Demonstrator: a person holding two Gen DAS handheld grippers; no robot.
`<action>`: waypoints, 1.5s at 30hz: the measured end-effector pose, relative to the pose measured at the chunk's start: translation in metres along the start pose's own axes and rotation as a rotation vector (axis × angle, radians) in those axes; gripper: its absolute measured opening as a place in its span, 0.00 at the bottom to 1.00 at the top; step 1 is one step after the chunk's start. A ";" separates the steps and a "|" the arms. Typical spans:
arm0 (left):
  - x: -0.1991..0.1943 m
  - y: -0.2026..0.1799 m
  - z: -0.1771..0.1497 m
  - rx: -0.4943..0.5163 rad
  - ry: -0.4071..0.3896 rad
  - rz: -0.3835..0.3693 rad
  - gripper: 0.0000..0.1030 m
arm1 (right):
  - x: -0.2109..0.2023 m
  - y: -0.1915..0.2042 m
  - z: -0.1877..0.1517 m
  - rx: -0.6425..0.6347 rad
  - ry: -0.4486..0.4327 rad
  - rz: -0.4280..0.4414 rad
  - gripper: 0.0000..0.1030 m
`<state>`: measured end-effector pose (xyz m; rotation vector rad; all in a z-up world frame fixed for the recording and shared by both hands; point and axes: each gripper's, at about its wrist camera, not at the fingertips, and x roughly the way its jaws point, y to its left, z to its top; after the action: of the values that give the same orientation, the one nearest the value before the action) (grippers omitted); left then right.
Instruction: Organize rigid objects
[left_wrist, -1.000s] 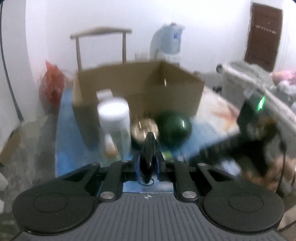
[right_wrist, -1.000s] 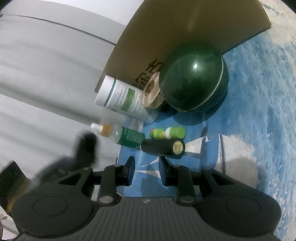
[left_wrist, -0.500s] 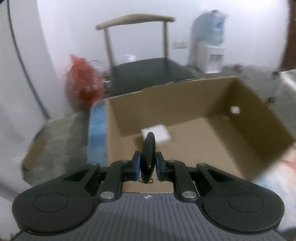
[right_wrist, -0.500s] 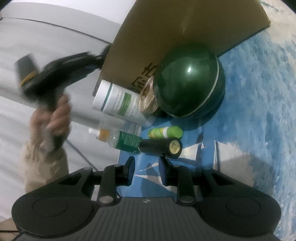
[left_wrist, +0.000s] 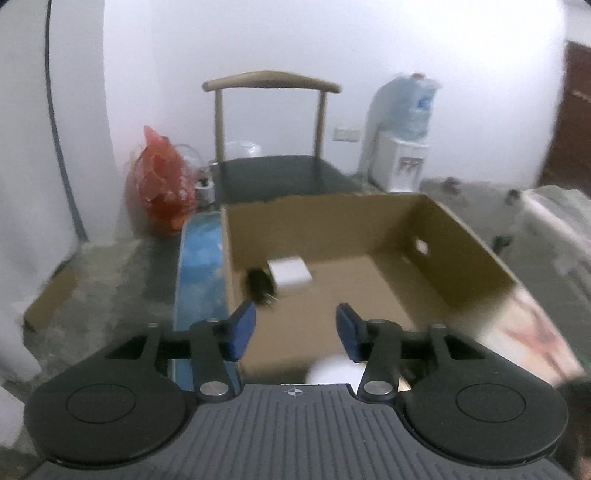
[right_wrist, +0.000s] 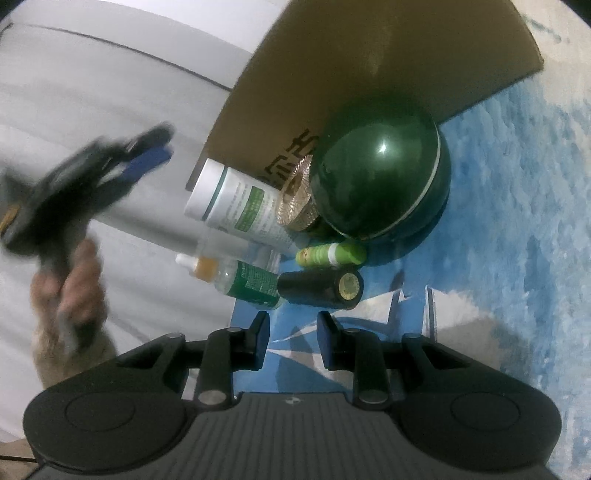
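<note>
An open cardboard box (left_wrist: 461, 251) lies on a blue patterned cloth (right_wrist: 517, 221). My left gripper (left_wrist: 295, 317) hovers over the box's near wall, its jaws opening with nothing between them. A small black object (left_wrist: 258, 286), blurred, is inside the box beside a white square (left_wrist: 290, 273). My right gripper (right_wrist: 292, 326) is open and empty just short of a black cylinder (right_wrist: 321, 288). Behind the cylinder are a lime-green tube (right_wrist: 330, 254), a small green-labelled bottle (right_wrist: 236, 277), a white bottle (right_wrist: 236, 199), a gold-lidded jar (right_wrist: 295, 195) and a dark green dome (right_wrist: 380, 177). The left gripper (right_wrist: 110, 166) shows blurred there, held by a hand (right_wrist: 70, 295).
Behind the box stand a wooden chair (left_wrist: 269, 147), a red bag (left_wrist: 159, 188) and a water dispenser (left_wrist: 402, 147). A brown door (left_wrist: 569, 122) is at the far right. A flat cardboard piece (left_wrist: 51, 295) lies on the floor at the left.
My left gripper moved from the objects to over the box and opened; the black object it held has left its jaws and is now in the box. The right gripper stayed put.
</note>
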<state>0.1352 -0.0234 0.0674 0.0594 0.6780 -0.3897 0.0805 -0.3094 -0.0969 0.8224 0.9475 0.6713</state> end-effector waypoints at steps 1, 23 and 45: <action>-0.010 -0.004 -0.011 0.004 -0.002 -0.023 0.48 | -0.002 0.003 0.000 -0.015 -0.004 -0.009 0.29; 0.021 -0.045 -0.141 -0.057 0.250 -0.322 0.47 | 0.004 0.050 0.007 -0.353 -0.028 -0.281 0.30; 0.013 -0.041 -0.146 -0.053 0.253 -0.284 0.50 | 0.035 0.048 -0.005 -0.238 0.181 -0.115 0.30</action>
<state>0.0417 -0.0396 -0.0515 -0.0393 0.9502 -0.6443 0.0849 -0.2548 -0.0737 0.4988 1.0465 0.7508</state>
